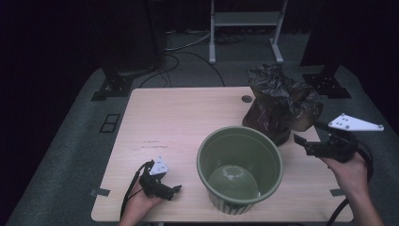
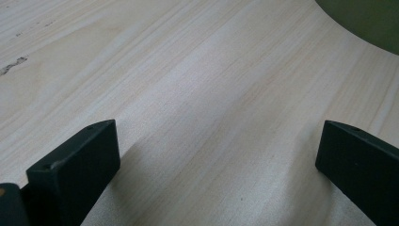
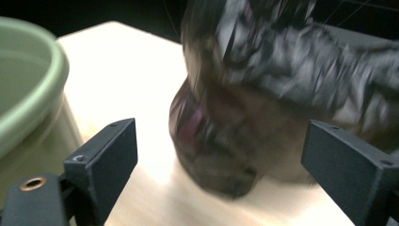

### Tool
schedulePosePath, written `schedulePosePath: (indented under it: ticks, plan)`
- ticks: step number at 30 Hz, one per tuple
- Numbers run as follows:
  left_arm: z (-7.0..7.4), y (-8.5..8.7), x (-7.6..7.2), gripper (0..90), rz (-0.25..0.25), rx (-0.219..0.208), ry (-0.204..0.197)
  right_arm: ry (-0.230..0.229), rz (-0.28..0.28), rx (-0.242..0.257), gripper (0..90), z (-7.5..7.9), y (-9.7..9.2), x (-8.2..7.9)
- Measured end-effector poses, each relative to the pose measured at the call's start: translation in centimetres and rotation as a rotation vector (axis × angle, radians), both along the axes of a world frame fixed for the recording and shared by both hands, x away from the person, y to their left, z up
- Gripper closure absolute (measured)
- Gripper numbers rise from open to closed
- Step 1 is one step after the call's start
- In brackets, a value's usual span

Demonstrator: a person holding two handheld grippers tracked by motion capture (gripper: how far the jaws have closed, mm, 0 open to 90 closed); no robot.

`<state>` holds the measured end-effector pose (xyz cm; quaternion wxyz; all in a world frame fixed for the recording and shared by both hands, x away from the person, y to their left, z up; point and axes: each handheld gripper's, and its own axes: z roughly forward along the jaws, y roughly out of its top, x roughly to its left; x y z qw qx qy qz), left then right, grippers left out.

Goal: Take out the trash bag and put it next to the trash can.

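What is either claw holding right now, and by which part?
Nothing is held. The right claw is open, near the dark plastic bag with nothing between its jaws. The left claw is open over the bare table.

— How many bins (image 1: 240, 169) on the table (image 1: 174, 122)?

— One, green, near the front edge.

— Bags?

— One dark bag (image 1: 282, 106), right behind the bin and to its right.

— Grippers?

— Two. One gripper (image 1: 175, 189) left of the bin, the other gripper (image 1: 306, 134) right of it, beside the bag.

— Hands?

— Two, one on each gripper.

— Anything else on the table?

— One small round grommet (image 1: 247, 99), beyond the bin, by the bag.

— And past the table?

— One white stand (image 1: 245, 19).
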<state>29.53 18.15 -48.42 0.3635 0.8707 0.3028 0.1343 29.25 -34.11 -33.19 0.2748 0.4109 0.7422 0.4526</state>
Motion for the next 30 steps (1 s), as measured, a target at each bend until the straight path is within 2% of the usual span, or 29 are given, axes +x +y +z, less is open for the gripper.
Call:
schedulePosePath:
  ticks: [7,18,22,30]
  plan:
    - [0.0,0.0,0.0,0.0,0.000,0.001,0.001,0.038,-0.002,-0.005,10.1,-3.1,-0.1,-1.7]
    - [0.0,0.0,0.0,0.0,0.000,0.001,0.001,0.100,-0.014,-0.002,10.1,-8.2,-0.4,-2.8]
    - [0.0,0.0,0.0,0.0,0.000,0.001,0.001,0.121,-0.037,-0.026,10.1,-10.0,-0.4,-3.0]
    - [0.0,0.0,0.0,0.0,0.000,0.001,0.001,0.186,-0.044,-0.079,10.1,-13.5,-0.3,-3.0]
